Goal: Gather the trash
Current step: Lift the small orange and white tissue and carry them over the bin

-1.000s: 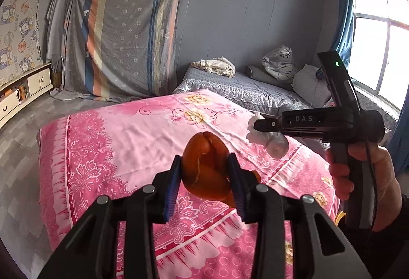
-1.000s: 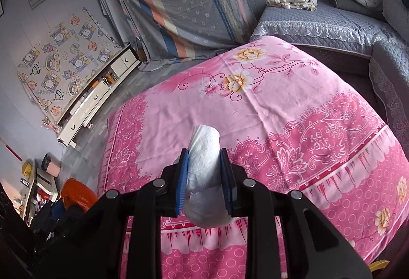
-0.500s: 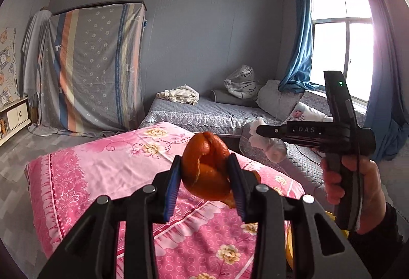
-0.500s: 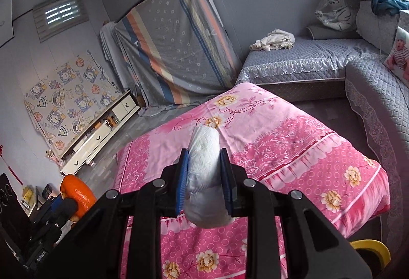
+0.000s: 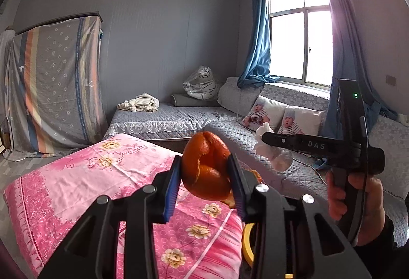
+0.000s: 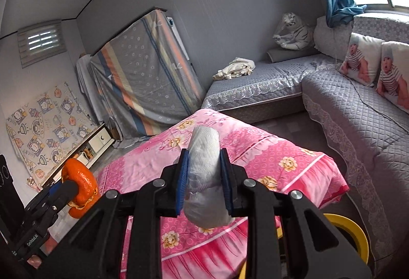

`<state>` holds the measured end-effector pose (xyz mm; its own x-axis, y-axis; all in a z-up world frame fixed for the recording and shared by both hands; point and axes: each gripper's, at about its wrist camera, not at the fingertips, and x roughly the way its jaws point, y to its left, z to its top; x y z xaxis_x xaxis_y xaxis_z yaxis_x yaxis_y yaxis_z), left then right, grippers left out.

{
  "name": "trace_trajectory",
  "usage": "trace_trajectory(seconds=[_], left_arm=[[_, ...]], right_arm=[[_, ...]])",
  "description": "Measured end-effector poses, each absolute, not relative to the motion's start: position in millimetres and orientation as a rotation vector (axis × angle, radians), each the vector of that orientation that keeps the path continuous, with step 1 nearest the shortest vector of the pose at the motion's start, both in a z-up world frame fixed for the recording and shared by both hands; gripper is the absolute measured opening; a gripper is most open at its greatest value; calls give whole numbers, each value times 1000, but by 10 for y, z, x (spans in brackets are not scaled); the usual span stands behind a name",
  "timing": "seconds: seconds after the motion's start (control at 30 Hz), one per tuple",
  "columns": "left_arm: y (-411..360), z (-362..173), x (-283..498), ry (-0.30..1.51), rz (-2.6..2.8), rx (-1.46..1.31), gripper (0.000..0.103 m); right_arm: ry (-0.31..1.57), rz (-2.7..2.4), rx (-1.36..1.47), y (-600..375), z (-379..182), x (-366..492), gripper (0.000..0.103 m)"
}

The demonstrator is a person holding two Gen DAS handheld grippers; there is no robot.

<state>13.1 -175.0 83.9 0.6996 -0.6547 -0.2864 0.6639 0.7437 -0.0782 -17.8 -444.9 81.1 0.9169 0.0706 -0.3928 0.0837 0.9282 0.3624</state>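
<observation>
orange peel (image 5: pixel 207 171) and tissue (image 6: pixel 205 176) held aloft.

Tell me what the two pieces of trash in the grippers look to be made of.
Orange peel, in the left gripper: fruit rind, apparently; glossy, dimpled orange skin curling open along a torn edge.
Crumpled white wad, in the right gripper: probably tissue or paper towel; matte, faintly embossed, creased where squeezed. Thin plastic can't be excluded.
</observation>
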Motion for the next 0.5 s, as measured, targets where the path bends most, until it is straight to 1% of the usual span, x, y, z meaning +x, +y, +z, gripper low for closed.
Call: trace_trajectory(seconds=[0.5], left_arm=[[-2563,533,-91,371,-897,104,35]], right_arm=[[417,-245,485,-5128,188,-853,23]])
